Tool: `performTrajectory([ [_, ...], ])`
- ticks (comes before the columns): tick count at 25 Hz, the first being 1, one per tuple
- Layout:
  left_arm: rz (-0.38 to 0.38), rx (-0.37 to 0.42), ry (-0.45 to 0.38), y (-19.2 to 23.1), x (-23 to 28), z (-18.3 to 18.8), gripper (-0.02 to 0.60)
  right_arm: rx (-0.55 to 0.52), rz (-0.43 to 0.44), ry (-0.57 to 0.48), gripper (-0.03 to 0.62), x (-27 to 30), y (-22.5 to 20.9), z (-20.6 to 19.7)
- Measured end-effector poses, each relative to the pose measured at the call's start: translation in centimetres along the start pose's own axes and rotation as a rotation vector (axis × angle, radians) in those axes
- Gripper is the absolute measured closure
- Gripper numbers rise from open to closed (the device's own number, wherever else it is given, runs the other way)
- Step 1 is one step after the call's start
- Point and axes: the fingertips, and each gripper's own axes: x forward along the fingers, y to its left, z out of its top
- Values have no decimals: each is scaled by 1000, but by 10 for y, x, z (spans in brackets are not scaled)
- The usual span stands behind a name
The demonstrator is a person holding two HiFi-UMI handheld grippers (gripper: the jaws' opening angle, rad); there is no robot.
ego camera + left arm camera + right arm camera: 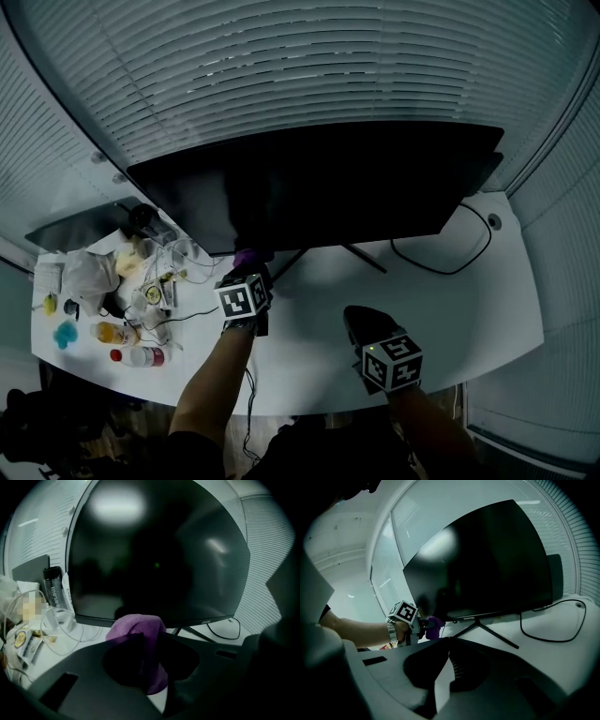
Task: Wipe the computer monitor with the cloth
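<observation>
- While my left gripper (249, 269) points at the lower left part of the monitor (319, 183), its jaws are clenched on a purple cloth (138, 626) that bunches up past their tips.
- Seen from the head view, the cloth sits just below the monitor's bottom edge, left of the stand (485, 629). I cannot tell whether it touches the screen.
- My right gripper (364, 323) hangs over a bare patch of the white desk (469, 309), nearer to me than the left one and to its right, well apart from the monitor.
- Its jaws are pressed together with nothing between them.
- The monitor is dark and stands on thin splayed legs near the far side of the desk, with blinds (309, 66) behind it.
- A black cable (450, 267) loops on the desk to the right of the stand.
- The left end of the desk is cluttered: a bottle of orange drink (114, 332), a white bag (89, 274), a dark flask (52, 586) and loose white wires (61, 620).
</observation>
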Motion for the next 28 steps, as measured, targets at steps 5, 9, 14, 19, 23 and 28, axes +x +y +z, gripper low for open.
performTrajectory([
  [5,-24,29,17,-29,9,-2,511,23,-21,-19,570,-15,-17,-2],
  [9,-45,47,21,-54,14,-2,511,38,-45,-35,570,-31,-32,-1],
  [14,-75,68,27,-90,23,-4,511,58,-74,-51,570,-50,-54,-4],
  [19,-103,75,29,-128,34,-6,510,73,-105,-62,569,-71,-77,-8],
  [23,-144,93,32,-164,45,-7,511,89,-134,-72,570,-88,-99,-11],
  [28,-176,90,34,-203,54,-8,511,107,-166,-79,569,-109,-123,-15],
])
